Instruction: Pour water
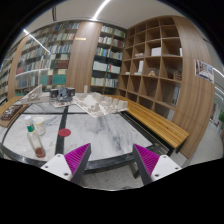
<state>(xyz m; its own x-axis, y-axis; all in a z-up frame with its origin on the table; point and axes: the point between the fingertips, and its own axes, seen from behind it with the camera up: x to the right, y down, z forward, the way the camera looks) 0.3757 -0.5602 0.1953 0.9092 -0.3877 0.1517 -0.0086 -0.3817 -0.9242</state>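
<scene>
A clear bottle (37, 140) stands on the near left part of the pale marble table (100, 135). A small red round thing (64, 132), perhaps a cap, lies on the table just right of the bottle. Farther back near the table's middle is a pale see-through object (95, 104) that I cannot make out. My gripper (111, 160) is held in front of the table's near edge, open, with nothing between its magenta pads (76, 157). The bottle is ahead and to the left of the left finger.
A long wooden bench (152, 122) runs along the table's right side. Tall bookshelves (60, 55) line the back wall and wooden cubby shelves (155, 60) stand at the right. More clutter (58, 95) sits at the table's far left.
</scene>
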